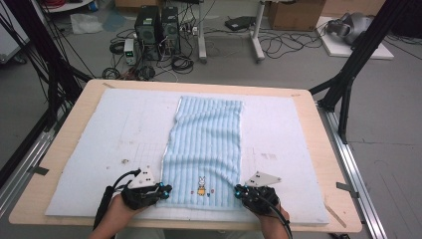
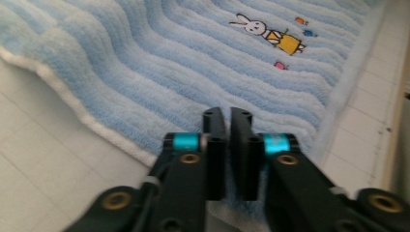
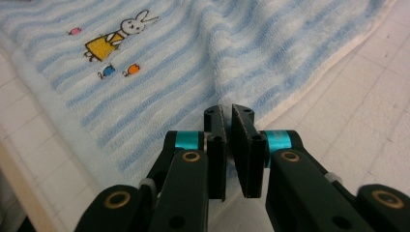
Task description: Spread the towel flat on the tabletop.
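Seen from the high view: a long light-blue ribbed terry towel with a small embroidered rabbit, spread lengthwise down the middle of a white foam mat on a pale wooden table, its near end close to the front edge. At the towel's near left corner, the left gripper, held in a hand; at the near right corner, the right gripper, also hand-held. Beyond the table, a grey floor with computer towers and loose cables. In the left gripper view: black jaws drawn nearly together, a thin slit between them, towel edge bunched at their base, pinched; rabbit motif up to the right, white hem running off to the left. In the right gripper view: jaws likewise closed to a narrow gap, nipping the towel's edge where a fold rises just ahead; rabbit at upper left, gridded mat on the right.
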`<move>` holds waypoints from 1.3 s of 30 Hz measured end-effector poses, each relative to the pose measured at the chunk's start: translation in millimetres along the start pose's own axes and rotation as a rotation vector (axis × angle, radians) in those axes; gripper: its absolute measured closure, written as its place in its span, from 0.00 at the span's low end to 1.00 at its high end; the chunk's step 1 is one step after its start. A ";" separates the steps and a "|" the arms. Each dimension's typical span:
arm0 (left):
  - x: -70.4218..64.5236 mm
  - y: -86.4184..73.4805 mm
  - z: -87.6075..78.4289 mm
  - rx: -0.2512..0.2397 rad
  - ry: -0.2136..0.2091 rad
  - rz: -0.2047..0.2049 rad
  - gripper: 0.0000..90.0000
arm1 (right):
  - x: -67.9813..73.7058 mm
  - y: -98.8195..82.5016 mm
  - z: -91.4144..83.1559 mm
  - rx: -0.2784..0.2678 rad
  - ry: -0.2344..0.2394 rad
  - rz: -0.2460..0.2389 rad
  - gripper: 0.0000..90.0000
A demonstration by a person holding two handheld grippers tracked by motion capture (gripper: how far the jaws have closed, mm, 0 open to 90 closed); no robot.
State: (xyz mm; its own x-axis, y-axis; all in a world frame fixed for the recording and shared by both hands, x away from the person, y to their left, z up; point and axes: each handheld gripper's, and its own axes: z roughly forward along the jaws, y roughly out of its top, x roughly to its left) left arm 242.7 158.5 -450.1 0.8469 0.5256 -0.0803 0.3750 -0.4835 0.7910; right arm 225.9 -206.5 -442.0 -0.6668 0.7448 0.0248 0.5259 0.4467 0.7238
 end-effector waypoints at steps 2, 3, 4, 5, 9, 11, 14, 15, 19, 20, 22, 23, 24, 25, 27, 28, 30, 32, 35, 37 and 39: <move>-1.9 -2.3 -2.9 0.004 -0.027 -0.019 0.98 | 0.3 0.1 -1.6 0.011 0.012 -0.003 0.94; -1.9 -2.3 -2.9 0.004 -0.027 -0.019 0.98 | 0.4 -0.3 -2.7 0.015 0.020 -0.006 0.94; -3.5 -4.5 -5.1 0.003 -0.048 -0.035 0.98 | 1.0 -1.2 -4.1 0.018 0.029 -0.009 0.95; -3.5 -4.5 -5.1 0.003 -0.048 -0.035 0.98 | 1.3 -2.5 -5.7 0.020 0.039 -0.011 0.94; -9.2 -9.0 -8.9 0.005 -0.093 -0.053 0.98 | 2.4 -8.0 -12.5 0.026 0.070 -0.017 0.94; -13.1 -11.0 -10.4 0.008 -0.119 -0.055 0.98 | 3.7 -11.9 -18.2 0.034 0.083 -0.025 0.95; -18.8 -13.3 -11.2 0.013 -0.176 -0.060 0.98 | 5.6 -21.3 -30.2 0.042 0.084 -0.027 0.95; -23.1 -14.2 -11.6 0.024 -0.213 -0.056 0.98 | 5.2 -23.5 -33.3 0.050 0.087 -0.023 0.95; -26.0 -13.8 -14.9 0.028 -0.234 -0.046 0.98 | 3.3 -28.8 -43.1 0.035 0.088 -0.004 0.80; -25.4 -12.9 -17.2 0.017 -0.245 -0.049 0.98 | 1.3 -28.8 -44.5 0.020 0.087 0.017 0.77; -24.5 -10.4 -22.6 -0.028 -0.235 -0.054 0.87 | -2.8 -26.7 -45.2 -0.014 0.073 0.043 0.72; -23.0 -9.0 -24.7 -0.047 -0.216 -0.059 0.83 | -5.4 -24.9 -44.0 -0.028 0.067 0.050 0.70; -21.0 -8.1 -26.0 -0.068 -0.195 -0.066 0.81 | -7.0 -22.8 -42.1 -0.038 0.067 0.066 0.67; -18.8 -7.4 -27.1 -0.084 -0.175 -0.078 0.81 | -7.0 -22.8 -42.1 -0.038 0.067 0.066 0.67; -13.6 -6.7 -28.1 -0.113 -0.132 -0.097 0.78 | -9.3 -17.8 -37.3 -0.058 0.055 0.070 0.67; -10.9 -6.3 -28.3 -0.121 -0.112 -0.104 0.78 | -10.2 -12.7 -31.8 -0.072 0.043 0.065 0.67; -4.3 -5.3 -27.7 -0.137 -0.060 -0.111 0.77 | -10.9 -10.2 -29.1 -0.075 0.035 0.057 0.67; 2.5 -2.8 -26.0 -0.144 -0.011 -0.123 0.76 | -13.0 -4.9 -23.1 -0.076 0.020 0.050 0.69; 12.4 1.6 -22.6 -0.162 0.040 -0.145 0.72 | -19.5 3.9 -10.1 -0.070 0.004 0.055 0.72; 18.1 3.6 -21.2 -0.169 0.059 -0.159 0.69 | -22.7 11.8 6.9 -0.047 0.009 0.033 0.74; 22.0 4.9 -20.6 -0.172 0.071 -0.165 0.69 | -22.3 13.3 12.5 -0.028 0.015 0.021 0.77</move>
State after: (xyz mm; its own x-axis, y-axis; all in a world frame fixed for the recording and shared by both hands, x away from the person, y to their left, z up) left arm 255.4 182.1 -435.5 0.7489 0.6381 -0.1789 0.4309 -0.2637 0.8630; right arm 254.3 -211.0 -441.6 -0.6636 0.7464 0.0500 0.5252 0.4172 0.7417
